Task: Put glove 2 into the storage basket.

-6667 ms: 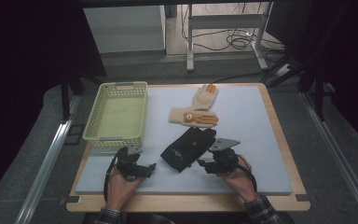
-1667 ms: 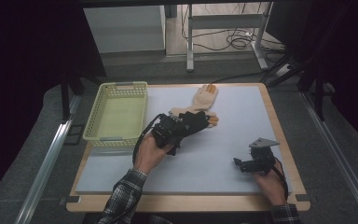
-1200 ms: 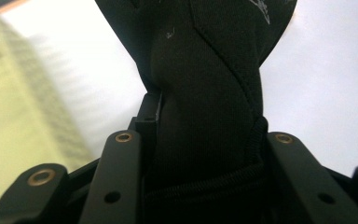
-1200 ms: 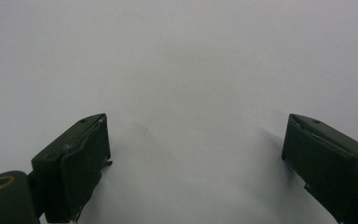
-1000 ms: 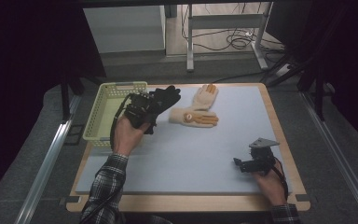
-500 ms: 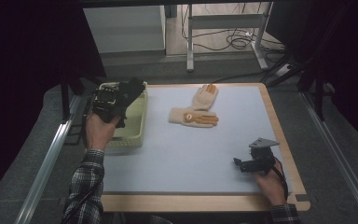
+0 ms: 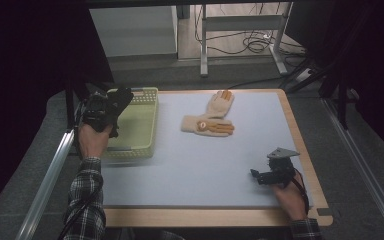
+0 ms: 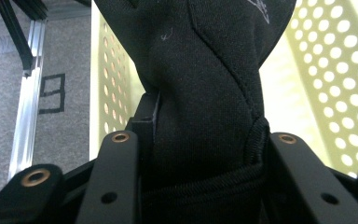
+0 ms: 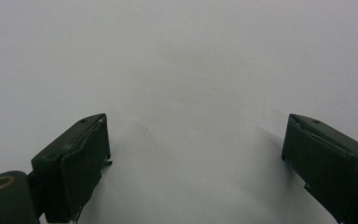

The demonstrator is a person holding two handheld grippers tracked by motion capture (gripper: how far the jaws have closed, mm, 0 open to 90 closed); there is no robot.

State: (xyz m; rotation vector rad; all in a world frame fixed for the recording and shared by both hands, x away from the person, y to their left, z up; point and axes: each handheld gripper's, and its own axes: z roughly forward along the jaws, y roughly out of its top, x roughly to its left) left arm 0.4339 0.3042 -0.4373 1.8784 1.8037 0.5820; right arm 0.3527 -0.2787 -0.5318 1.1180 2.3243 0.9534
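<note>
Step in hand: the left gripper point(image 7: 111, 106) carries a black glove point(image 8: 205, 88) over the yellow-green basket point(image 7: 142, 131) at the far left of the table; judged from this, the gloves are being gathered into the basket.
Left jaws: clenched on the black glove's cuff, the fabric bunched between them in the left gripper view.
Right jaws: spread wide with nothing between them; the right gripper point(image 7: 261, 176) sits low at the near right of the blue-grey mat point(image 7: 190, 170).
Where the glove is: hanging from the left gripper above the basket's left part, not yet lying in it.
Next move: likely lower the glove inside the basket walls, then release; the limp fabric may drape over the rim if let go too near the edge.
Black glove: soft, matte, stitched seams, ribbed elastic cuff.
Basket: rigid plastic, rectangular, walls and floor pierced with round holes.
Tan gloves point(image 7: 208, 125): two knitted gloves with orange fingers, touching, at the far middle of the mat, well apart from the basket.
Mat: smooth, flat, on a wooden board.
</note>
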